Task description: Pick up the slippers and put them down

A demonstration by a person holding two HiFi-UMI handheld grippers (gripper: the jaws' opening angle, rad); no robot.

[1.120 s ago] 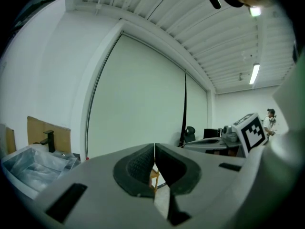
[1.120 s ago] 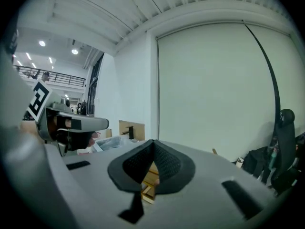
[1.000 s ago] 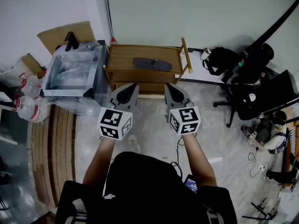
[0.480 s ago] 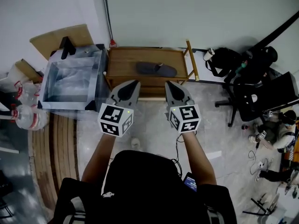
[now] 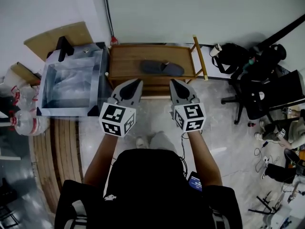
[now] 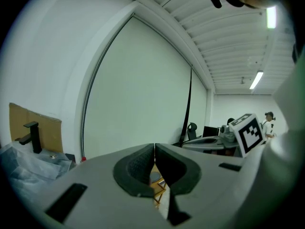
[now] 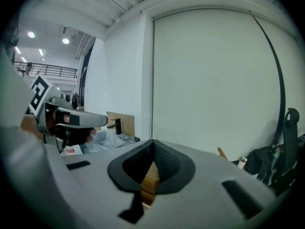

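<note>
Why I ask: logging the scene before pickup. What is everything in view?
wooden rack: one, brown, against the wall
slippers: a pair, dark grey, atop the rack
plastic bin: one, clear, left of the rack
cardboard: one, tan, behind the bin
backpack: one, black, right of the rack
office chair: one, black, far right
left gripper: one, grey, shut and empty, short of the rack
right gripper: one, grey, shut and empty, beside the left

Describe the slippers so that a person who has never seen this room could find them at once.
Against the white wall stands a wooden rack, to the right of a clear plastic box. The slippers lie on its top board, a little right of its middle. They are the only dark grey things on that brown wood.
</note>
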